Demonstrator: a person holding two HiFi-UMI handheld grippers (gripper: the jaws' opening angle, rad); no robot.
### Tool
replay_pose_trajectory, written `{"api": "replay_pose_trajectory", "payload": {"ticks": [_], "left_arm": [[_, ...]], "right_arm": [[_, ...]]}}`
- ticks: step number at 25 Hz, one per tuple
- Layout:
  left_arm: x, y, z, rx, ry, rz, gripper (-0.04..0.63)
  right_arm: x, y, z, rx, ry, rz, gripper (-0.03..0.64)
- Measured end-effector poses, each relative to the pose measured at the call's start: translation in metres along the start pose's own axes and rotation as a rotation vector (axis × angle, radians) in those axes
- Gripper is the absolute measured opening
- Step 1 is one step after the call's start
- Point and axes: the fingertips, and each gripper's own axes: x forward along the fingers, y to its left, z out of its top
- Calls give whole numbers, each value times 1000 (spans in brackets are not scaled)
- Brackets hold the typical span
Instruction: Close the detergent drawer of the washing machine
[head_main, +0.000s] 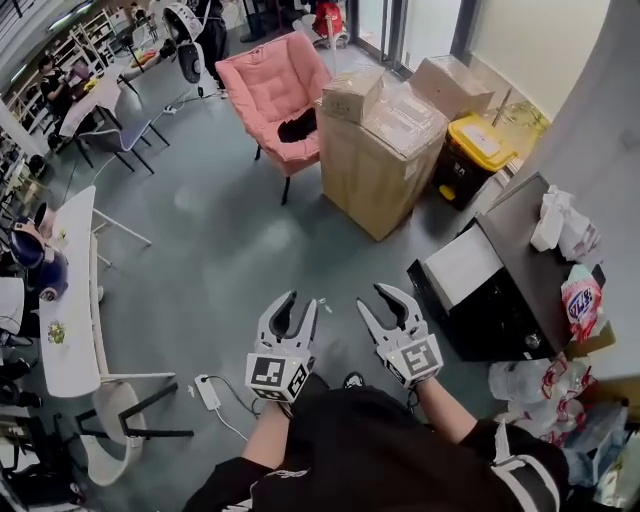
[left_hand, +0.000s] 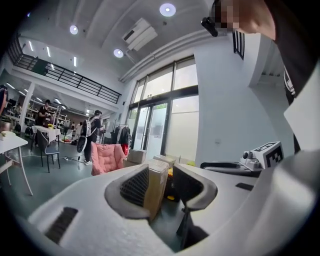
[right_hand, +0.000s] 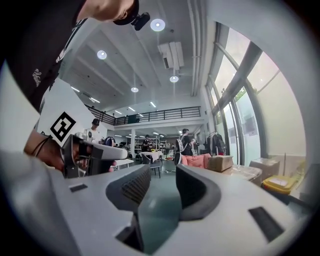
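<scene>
My left white tongs (head_main: 300, 300): open, empty.
My right white tongs (head_main: 373, 297): wide open, empty.
Black boxy machine (head_main: 490, 315): right of both, apart.

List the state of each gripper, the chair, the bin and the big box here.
Left gripper: open, nothing between the jaws.
Right gripper: open, nothing between the jaws.
Pink chair: upright, dark item on seat.
Yellow-lidded bin: lid shut.
Big cardboard box: closed, smaller box on top.

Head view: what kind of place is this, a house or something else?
Probably a big shared workspace or workshop hall, not a house: long white tables with chairs, large wrapped cardboard boxes standing about, and an upstairs balcony railing under a high ceiling.
</scene>
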Motion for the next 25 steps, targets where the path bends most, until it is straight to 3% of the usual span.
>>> {"api": "replay_pose_trajectory", "payload": {"ticks": [5, 9, 16, 25], "left_arm": [[61, 9, 6, 7, 12, -95, 156], [123, 12, 12, 26, 21, -215, 158], [216, 8, 35, 77, 34, -481, 156], [286, -11, 4, 63, 148, -793, 149]], "right_arm": [[24, -38, -6, 12, 16, -82, 169], [42, -81, -6, 5, 18, -196, 169], [74, -139, -2, 16, 36, -417, 169], [70, -180, -24, 80, 81, -732, 169]]}}
